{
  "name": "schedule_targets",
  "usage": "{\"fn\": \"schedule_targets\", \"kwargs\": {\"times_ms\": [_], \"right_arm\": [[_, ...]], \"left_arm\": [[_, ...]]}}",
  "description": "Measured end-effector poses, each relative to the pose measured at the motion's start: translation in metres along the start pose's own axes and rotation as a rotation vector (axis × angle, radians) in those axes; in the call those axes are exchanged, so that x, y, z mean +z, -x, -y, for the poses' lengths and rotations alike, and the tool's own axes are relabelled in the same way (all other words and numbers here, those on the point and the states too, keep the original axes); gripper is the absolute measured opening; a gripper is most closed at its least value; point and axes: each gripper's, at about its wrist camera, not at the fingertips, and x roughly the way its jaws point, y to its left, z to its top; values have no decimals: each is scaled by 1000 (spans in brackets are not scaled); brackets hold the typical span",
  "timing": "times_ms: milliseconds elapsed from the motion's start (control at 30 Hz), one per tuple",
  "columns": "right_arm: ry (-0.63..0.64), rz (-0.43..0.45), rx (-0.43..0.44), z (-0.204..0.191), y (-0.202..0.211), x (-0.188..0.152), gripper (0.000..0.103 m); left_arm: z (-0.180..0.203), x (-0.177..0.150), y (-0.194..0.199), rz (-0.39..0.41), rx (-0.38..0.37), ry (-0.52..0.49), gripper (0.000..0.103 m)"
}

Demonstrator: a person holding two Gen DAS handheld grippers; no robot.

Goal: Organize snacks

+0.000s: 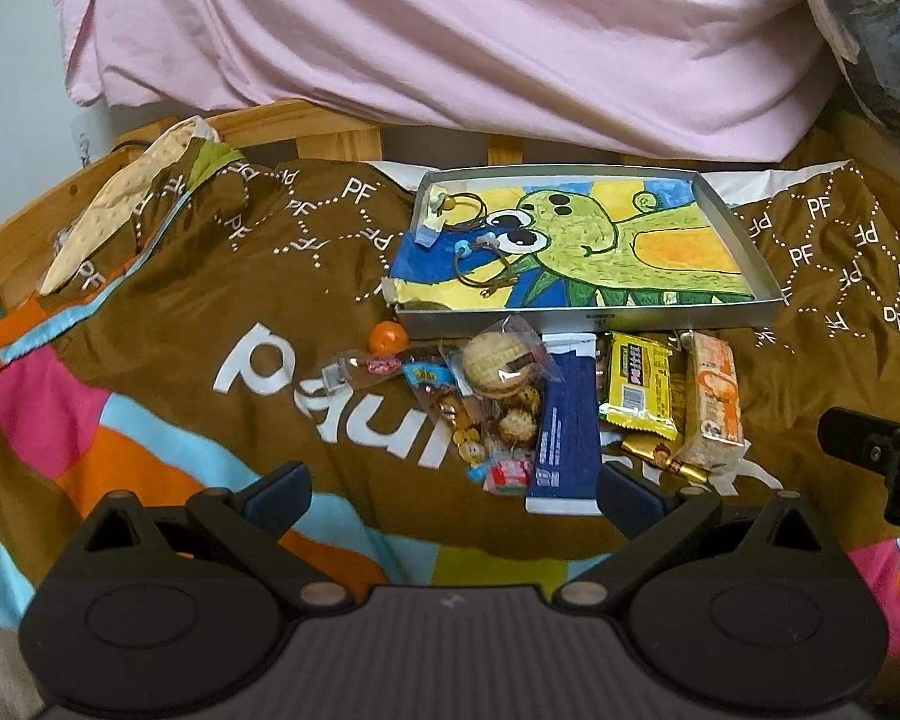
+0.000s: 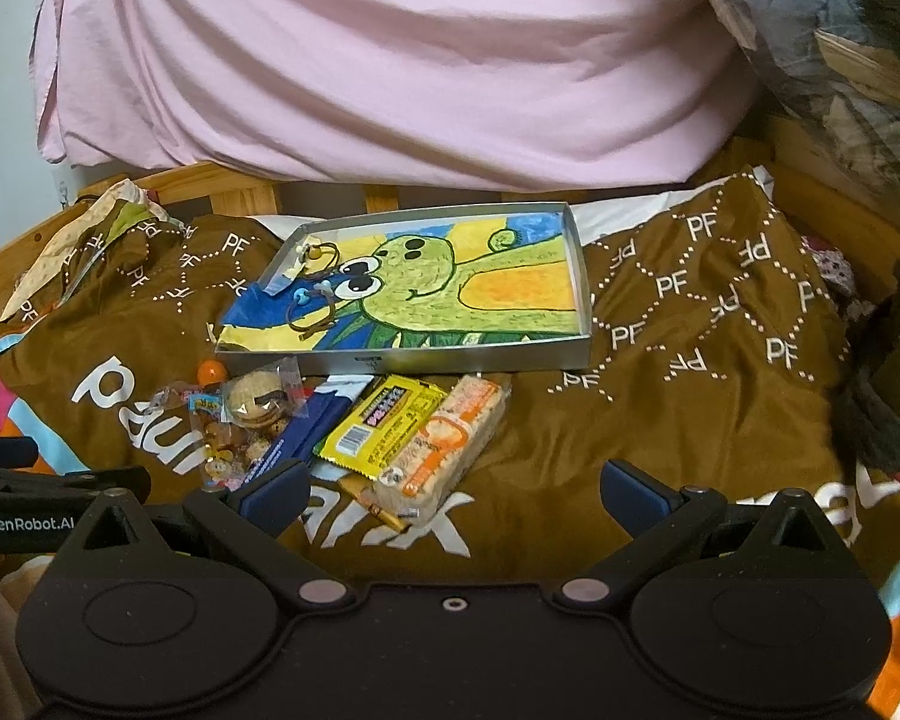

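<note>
A pile of snacks lies on a brown printed blanket in front of a shallow silver tray (image 1: 588, 319) (image 2: 402, 362) lined with a green cartoon drawing. The pile holds a round sandwich biscuit in clear wrap (image 1: 501, 367) (image 2: 257, 401), a dark blue packet (image 1: 564, 432) (image 2: 306, 429), a yellow packet (image 1: 639, 384) (image 2: 384, 423), an orange-and-white cracker pack (image 1: 711, 408) (image 2: 444, 444), small sweets (image 1: 504, 468) and an orange ball (image 1: 387, 337) (image 2: 211, 373). My left gripper (image 1: 453, 495) hovers open just short of the pile. My right gripper (image 2: 453, 492) is open over the cracker pack's near end, holding nothing.
Cord bracelets with beads (image 1: 480, 252) (image 2: 315, 300) lie in the tray's left part. A pink sheet (image 1: 450, 30) hangs behind over a wooden bed rail (image 1: 330, 132). A dark bundle (image 2: 888, 372) sits at the right. The blanket to the right of the snacks (image 2: 690, 408) is bare.
</note>
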Motion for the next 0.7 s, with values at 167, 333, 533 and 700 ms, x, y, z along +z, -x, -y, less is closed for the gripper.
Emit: {"fn": "schedule_targets", "kwargs": {"times_ms": [167,333,533,700], "right_arm": [[-19,-6,7,8,-16,12,102],[-10,8,4,18,-35,21,102],[-39,-28,30,31,-69,26,102],[-39,-65,56,28,-100,29,96]], "left_arm": [[4,14,-16,-20,4,-61,103],[10,26,-36,-44,-28,-129,103],[18,32,-59,-17,-125,-170,103],[30,35,-82,-36,-208,-201,103]]}}
